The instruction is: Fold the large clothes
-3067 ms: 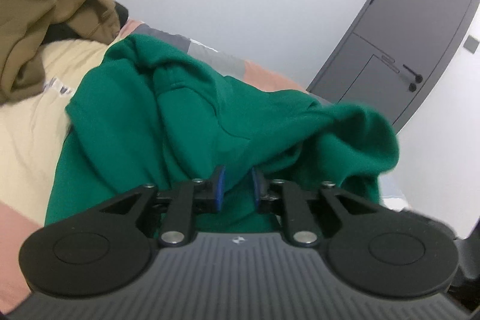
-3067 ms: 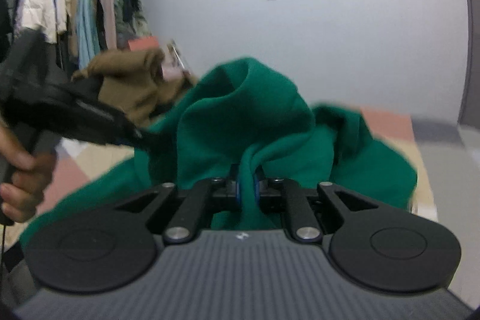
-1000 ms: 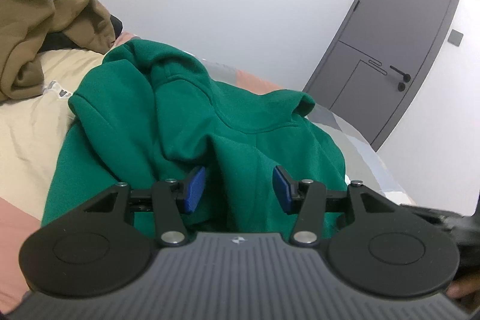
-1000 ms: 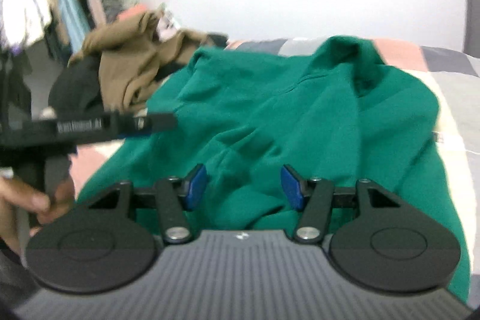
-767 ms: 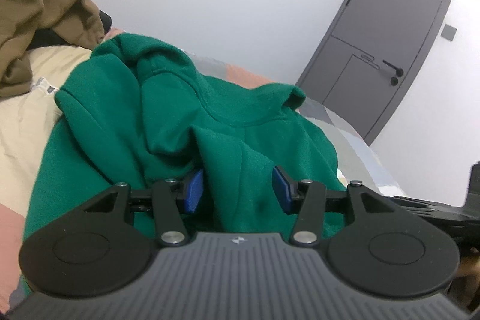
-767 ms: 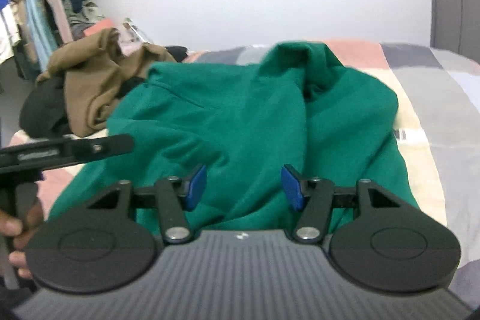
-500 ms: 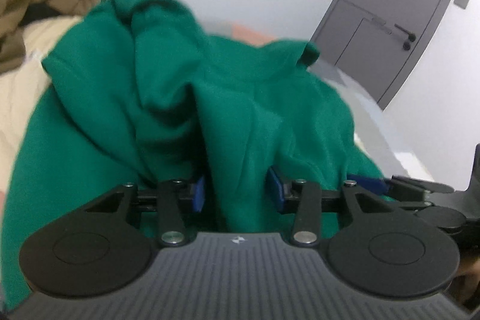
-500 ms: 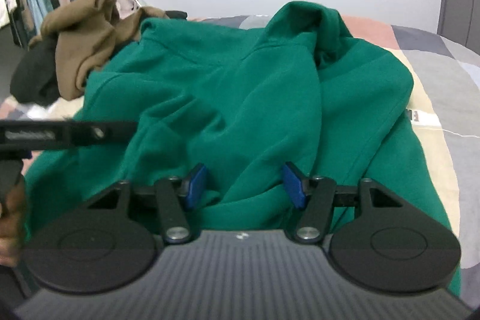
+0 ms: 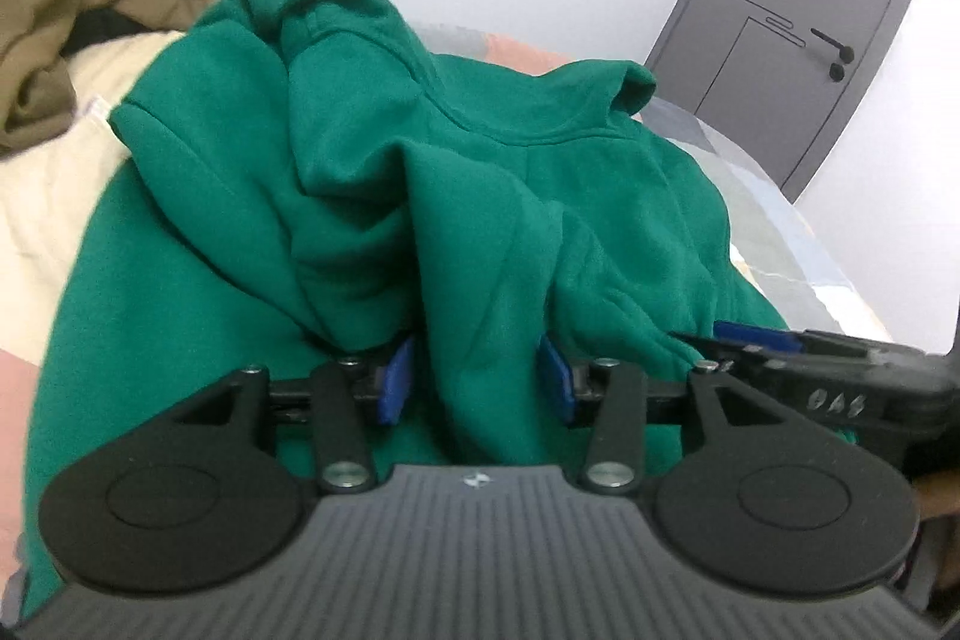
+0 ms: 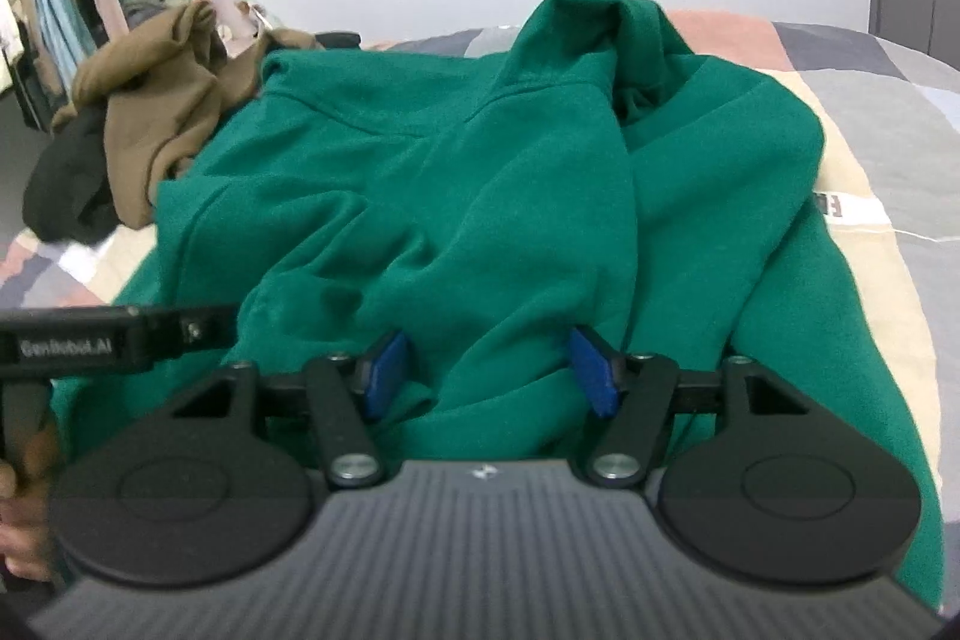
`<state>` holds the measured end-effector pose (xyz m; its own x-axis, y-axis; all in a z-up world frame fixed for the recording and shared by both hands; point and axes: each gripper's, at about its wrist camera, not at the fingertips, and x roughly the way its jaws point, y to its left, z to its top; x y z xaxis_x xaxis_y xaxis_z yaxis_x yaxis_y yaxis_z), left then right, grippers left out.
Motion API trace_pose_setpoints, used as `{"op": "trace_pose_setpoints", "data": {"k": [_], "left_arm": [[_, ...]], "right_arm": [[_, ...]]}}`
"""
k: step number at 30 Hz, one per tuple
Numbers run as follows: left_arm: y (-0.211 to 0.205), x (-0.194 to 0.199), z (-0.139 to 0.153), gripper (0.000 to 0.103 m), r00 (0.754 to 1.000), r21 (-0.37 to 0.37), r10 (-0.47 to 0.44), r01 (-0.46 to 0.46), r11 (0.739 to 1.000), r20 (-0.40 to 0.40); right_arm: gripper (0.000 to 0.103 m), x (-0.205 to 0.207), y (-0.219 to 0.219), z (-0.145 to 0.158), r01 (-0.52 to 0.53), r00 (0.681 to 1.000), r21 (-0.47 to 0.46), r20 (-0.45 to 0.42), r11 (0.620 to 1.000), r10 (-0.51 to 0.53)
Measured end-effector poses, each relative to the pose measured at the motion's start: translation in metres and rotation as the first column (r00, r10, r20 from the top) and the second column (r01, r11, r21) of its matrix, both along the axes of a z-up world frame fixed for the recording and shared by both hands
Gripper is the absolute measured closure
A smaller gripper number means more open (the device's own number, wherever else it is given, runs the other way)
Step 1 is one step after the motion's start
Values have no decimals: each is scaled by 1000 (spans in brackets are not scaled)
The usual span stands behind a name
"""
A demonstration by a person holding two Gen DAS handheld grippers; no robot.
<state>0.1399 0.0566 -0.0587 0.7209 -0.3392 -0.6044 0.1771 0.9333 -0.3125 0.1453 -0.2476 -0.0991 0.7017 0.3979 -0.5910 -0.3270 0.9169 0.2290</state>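
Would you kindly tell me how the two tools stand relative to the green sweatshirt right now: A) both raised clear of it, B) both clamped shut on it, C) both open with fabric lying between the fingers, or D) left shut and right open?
C: the left tool and the right tool both show spread blue fingers with folds of the green sweatshirt between them.
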Motion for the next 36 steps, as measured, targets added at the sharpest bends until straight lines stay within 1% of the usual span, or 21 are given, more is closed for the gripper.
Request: {"op": "trace_pose_setpoints", "data": {"k": [2, 4, 6, 8, 10, 11, 12, 14, 15, 18, 19, 20, 22, 23, 25, 27, 29, 32, 33, 34, 36], "left_arm": [[0, -7, 5, 50, 1000, 13, 4, -5, 1000, 9], [2, -13, 11, 49, 1000, 14, 10, -10, 1000, 21], [3, -23, 16, 41, 999, 17, 23, -23, 1000, 32], [7, -30, 23, 40, 999, 32, 30, -31, 999, 42], [17, -37, 32, 38, 996, 31, 65, -67, 997, 58], [26, -40, 35, 34, 994, 19, 92, -93, 995, 61], [35, -43, 38, 31, 991, 2, 121, -121, 993, 60], [55, -47, 42, 28, 983, -31, 177, -176, 984, 56], [65, -49, 44, 27, 977, -41, 206, -204, 978, 49], [97, -50, 41, 25, 956, -66, 293, -293, 954, 4], [107, -49, 37, 25, 949, -74, 315, -316, 946, -24], [116, -48, 32, 25, 941, -77, 334, -337, 938, -50], [128, -47, 23, 25, 924, -78, 368, -377, 923, -103], [134, -46, 17, 25, 912, -75, 387, -399, 914, -133], [142, -45, 8, 25, 893, -82, 411, -430, 899, -182], [147, -45, 0, 25, 890, -118, 407, -435, 892, -206], [149, -45, -5, 25, 899, -170, 375, -416, 894, -229], [146, -42, -12, 25, 916, -265, 296, -366, 892, -269], [144, -43, -13, 25, 922, -273, 277, -349, 897, -270], [138, -43, -12, 25, 927, -262, 267, -335, 905, -265], [127, -45, -8, 24, 935, -202, 258, -309, 929, -243]], "right_arm": [[43, -5, -12, 4, 28, 1000, 42, -16, 999, -27], [40, -8, -28, 10, 67, 997, 94, -40, 993, -64], [41, -14, -42, 15, 99, 994, 137, -50, 986, -93], [41, -21, -56, 20, 145, 989, 138, -51, 980, -140], [33, -27, -71, 21, 207, 978, 123, -57, 970, -202], [22, -28, -80, 22, 243, 969, 127, -69, 962, -236], [15, -28, -89, 21, 278, 960, 136, -85, 951, -268], [11, -26, -111, 15, 365, 928, 155, -144, 918, -344], [11, -25, -120, 11, 407, 908, 159, -176, 900, -380], [11, -19, -147, -7, 545, 825, 156, -274, 824, -494], [11, -17, -154, -15, 578, 799, 163, -316, 800, -512], [11, -14, -159, -22, 597, 780, 173, -354, 784, -516], [11, -10, -168, -40, 625, 745, 216, -451, 750, -491], [10, -8, -169, -46, 624, 743, 239, -477, 744, -470], [8, -9, -165, -51, 601, 760, 287, -493, 746, -423], [8, -9, -157, -53, 555, 789, 333, -502, 762, -355], [8, -11, -148, -56, 499, 815, 400, -518, 768, -260], [8, -14, -134, -56, 435, 840, 472, -519, 767, -156], [8, -15, -129, -53, 407, 853, 491, -507, 770, -127], [8, -13, -127, -49, 386, 863, 508, -494, 770, -106], [8, -16, -123, -44, 344, 883, 570, -467, 746, -51]]}}
